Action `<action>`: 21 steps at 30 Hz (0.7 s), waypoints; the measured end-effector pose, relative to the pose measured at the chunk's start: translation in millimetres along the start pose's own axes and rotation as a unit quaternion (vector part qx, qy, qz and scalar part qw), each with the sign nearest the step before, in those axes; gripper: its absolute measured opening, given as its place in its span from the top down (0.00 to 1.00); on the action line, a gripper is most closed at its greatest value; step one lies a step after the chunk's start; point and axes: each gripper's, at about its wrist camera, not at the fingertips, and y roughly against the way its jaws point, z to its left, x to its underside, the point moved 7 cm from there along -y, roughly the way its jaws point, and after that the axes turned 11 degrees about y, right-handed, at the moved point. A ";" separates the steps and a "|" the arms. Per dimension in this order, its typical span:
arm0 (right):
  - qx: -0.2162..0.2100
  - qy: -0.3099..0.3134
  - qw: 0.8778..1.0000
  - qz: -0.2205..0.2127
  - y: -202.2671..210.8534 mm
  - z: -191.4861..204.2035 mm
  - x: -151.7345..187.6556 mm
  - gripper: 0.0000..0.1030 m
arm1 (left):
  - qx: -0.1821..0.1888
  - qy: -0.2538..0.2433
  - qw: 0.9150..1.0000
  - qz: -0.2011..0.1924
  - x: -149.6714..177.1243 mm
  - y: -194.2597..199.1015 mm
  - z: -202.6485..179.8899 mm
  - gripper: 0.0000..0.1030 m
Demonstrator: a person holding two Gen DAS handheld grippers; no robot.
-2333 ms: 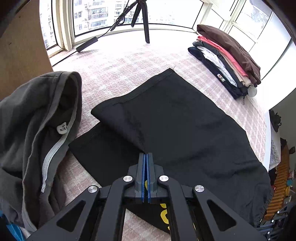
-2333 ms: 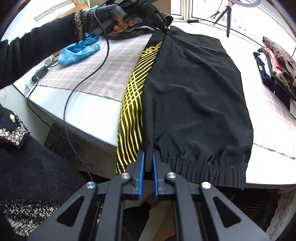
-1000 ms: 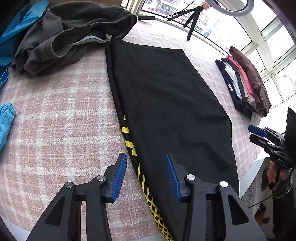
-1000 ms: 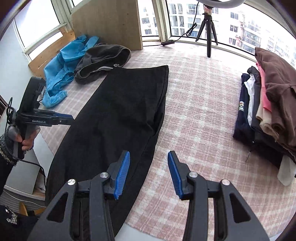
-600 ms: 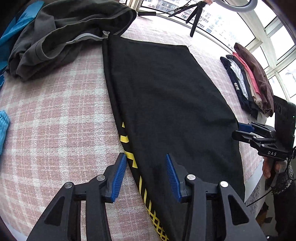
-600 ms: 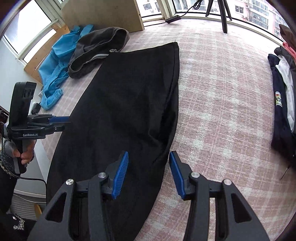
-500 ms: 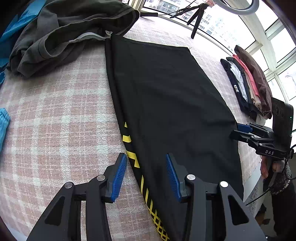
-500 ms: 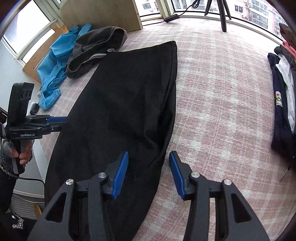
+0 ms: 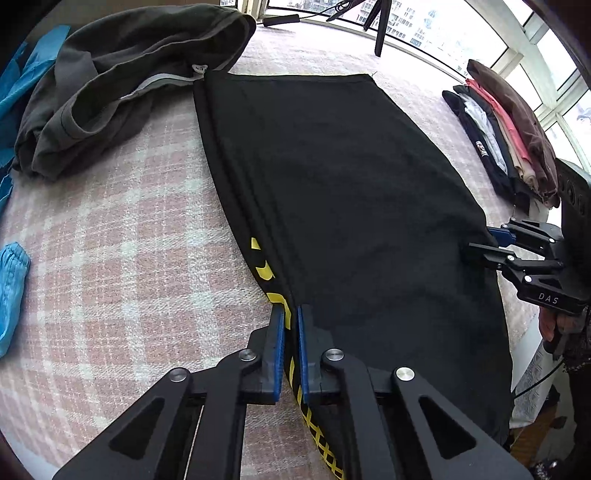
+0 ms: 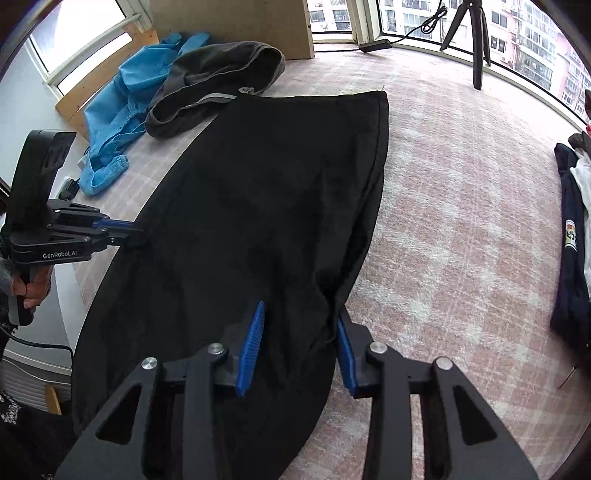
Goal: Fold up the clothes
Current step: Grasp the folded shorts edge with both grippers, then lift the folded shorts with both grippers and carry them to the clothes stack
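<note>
Trousers: the black trousers lie flat and lengthwise on your pink checked cloth, stretching away from both tongs; the yellow stripe runs along the edge at your left tongs.
Left tongs: your left tongs are nearly together, clamped on the trousers' striped edge, with the fabric running between the blue pads.
Right tongs: your right tongs stand apart, one finger over the black fabric and the other at its outer edge, so the edge fold sits between them; whether the pads touch it, you cannot tell.
Hoodie: a grey hoodie lies crumpled ahead and left of your left tongs, touching the trousers' far corner.
Blue garment: a blue garment lies beyond the hoodie, left of your right tongs.
Stack: folded clothes are piled well ahead and right of your left tongs.
Tripod: a tripod stands far ahead by the windows.
</note>
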 end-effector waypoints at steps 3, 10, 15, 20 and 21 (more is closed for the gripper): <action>-0.023 -0.010 1.000 -0.011 -1.4 2.5 0.3 0.90 | 0.043 0.020 0.999 -0.006 -0.4 1.2 5.2 0.97; -0.121 -0.106 0.979 -0.126 53.9 -2.9 -13.1 0.92 | 0.178 0.087 0.979 -0.043 -12.4 62.8 16.6 0.98; -0.131 -0.108 0.952 -0.255 157.7 5.5 -38.5 0.92 | 0.242 0.044 0.959 -0.139 -38.3 171.5 -8.1 0.98; -0.059 -0.057 0.944 -0.321 231.8 29.0 -59.6 0.92 | 0.261 -0.037 0.943 -0.204 -55.5 247.2 -49.2 0.98; -0.034 -0.049 0.944 -0.325 241.5 31.7 -58.6 0.92 | 0.263 -0.050 0.942 -0.203 -60.6 248.5 -61.1 0.98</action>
